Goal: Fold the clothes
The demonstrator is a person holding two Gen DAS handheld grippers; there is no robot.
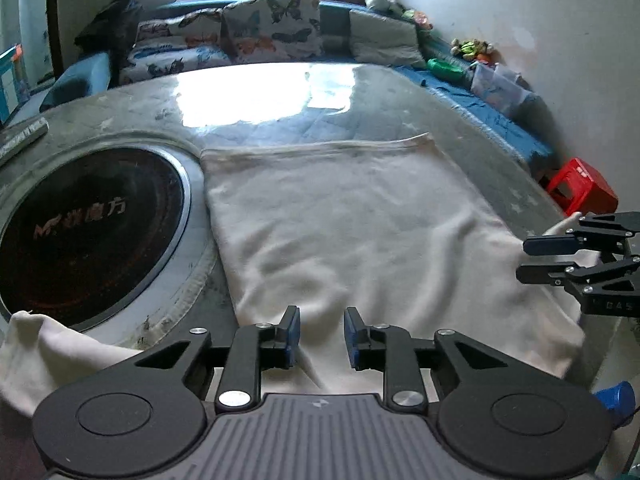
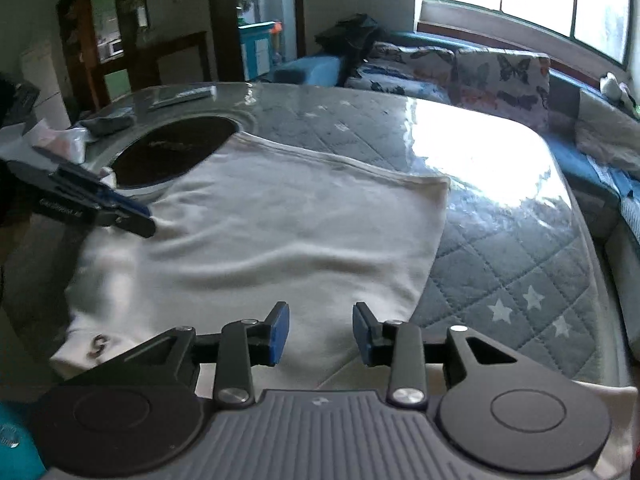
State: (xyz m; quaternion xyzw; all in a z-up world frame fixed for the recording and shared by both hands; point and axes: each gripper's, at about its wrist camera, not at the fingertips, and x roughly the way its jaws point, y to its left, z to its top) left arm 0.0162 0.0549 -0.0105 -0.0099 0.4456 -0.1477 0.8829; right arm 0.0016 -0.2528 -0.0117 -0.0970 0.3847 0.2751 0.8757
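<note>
Honestly, my worry is the white garment (image 1: pixel 344 232) beside the round dark hob (image 1: pixel 84 232): its near edge hangs off the table (image 1: pixel 492 168), so a shallow pinch could drag it down. Both my left gripper (image 1: pixel 322 334) and right gripper (image 2: pixel 320 330) stand narrowly parted, holding nothing. I count one garment, two grippers, one hob.

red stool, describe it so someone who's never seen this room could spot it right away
Start at the big round table with the quilted grey cover, where the white garment lies. Look past the table's edge toward the white wall, down at floor level below the blue-covered bench. The red stool is the only bright red plastic thing there, boxy with cut-out sides.
</note>
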